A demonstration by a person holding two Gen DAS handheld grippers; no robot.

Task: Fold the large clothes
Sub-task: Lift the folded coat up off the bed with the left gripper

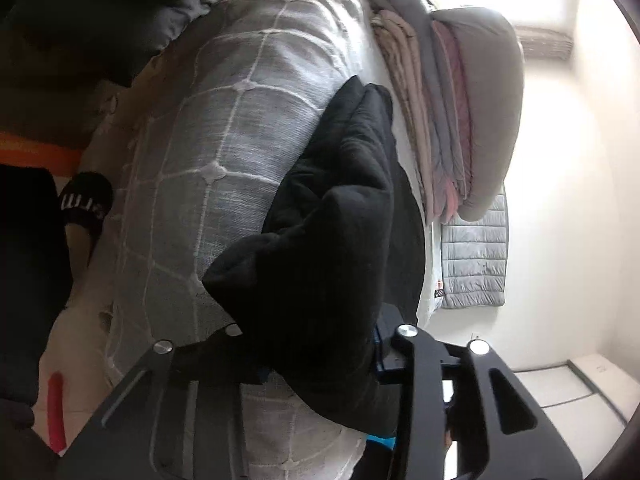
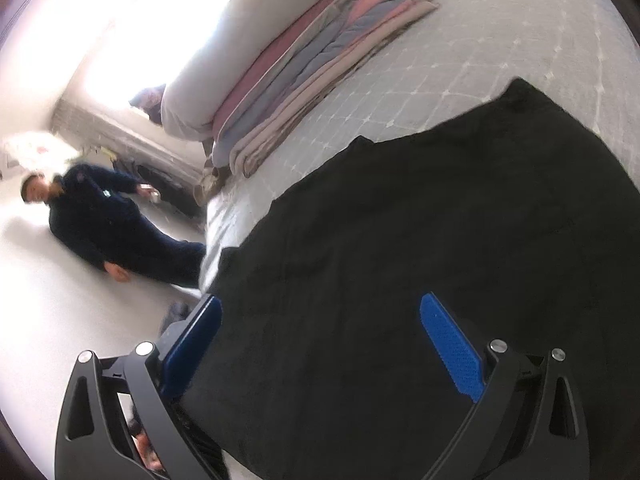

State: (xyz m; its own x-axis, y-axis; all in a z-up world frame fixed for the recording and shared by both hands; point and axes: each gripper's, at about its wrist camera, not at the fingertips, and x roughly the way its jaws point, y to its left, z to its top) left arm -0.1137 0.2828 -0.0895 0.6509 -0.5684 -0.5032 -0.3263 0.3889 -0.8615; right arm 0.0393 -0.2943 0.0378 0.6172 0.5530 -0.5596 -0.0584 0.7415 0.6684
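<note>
Left hand-held gripper (image 1: pixel 316 364) clamping bunched black garment (image 1: pixel 340 216), seemingly lengthwise up bed (image 1: pixel 224 128), right hand-held gripper (image 2: pixel 320 344) wide

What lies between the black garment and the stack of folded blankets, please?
Only bare grey quilted bedcover separates the black garment from the folded blankets, seen in the right wrist view.

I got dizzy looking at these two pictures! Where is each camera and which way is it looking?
Left wrist: sits on the left tongs, turned sideways, looking along the bed; the tongs pinch a bunched black garment; a slippered foot shows.
Right wrist: sits on the right tongs, looking down over the black garment spread on the bed; the tongs are open; another person stands beyond.
Both see: the garment, the bed, and the folded quilts.
</note>
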